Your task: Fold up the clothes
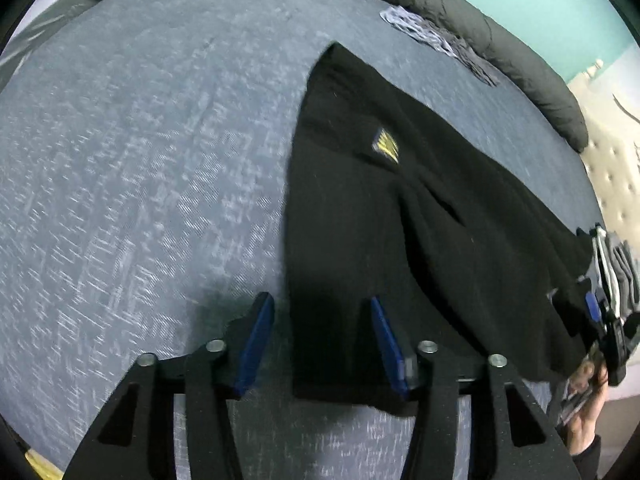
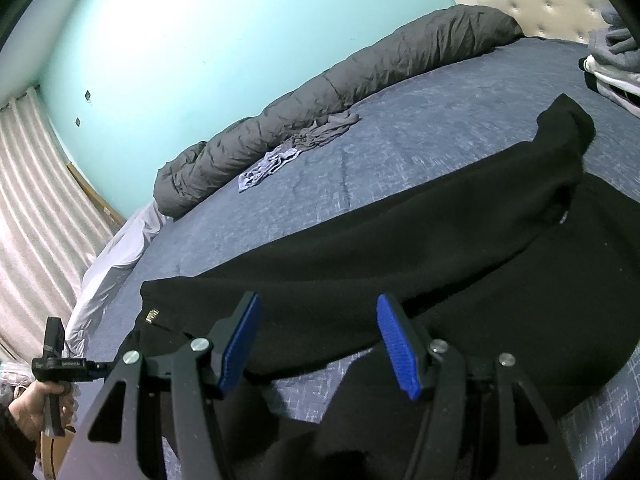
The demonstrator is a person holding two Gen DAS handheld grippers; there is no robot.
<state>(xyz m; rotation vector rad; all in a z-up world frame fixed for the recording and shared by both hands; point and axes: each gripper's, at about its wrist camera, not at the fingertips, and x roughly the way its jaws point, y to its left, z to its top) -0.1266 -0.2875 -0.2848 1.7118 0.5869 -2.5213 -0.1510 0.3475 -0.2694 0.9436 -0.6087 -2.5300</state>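
Black garment [image 2: 460, 264] with a seemingly gold emblem [image 1: 386, 147] on mottled blue bedsheet [image 1: 140, 160].

The black garment [image 2: 460, 248] runs off the right wrist picture's right edge and passes under that gripper's frame, so its near hem is not visible. In the left wrist view, its gold emblem [image 1: 387, 147] is blurred and unreadable. Beside the garment's far end, the folded pile [image 2: 612, 64] is cut off by the frame.

Home bedroom: bed [image 2: 400, 140], duvet [image 2: 360, 68], curtains [image 2: 36, 200].
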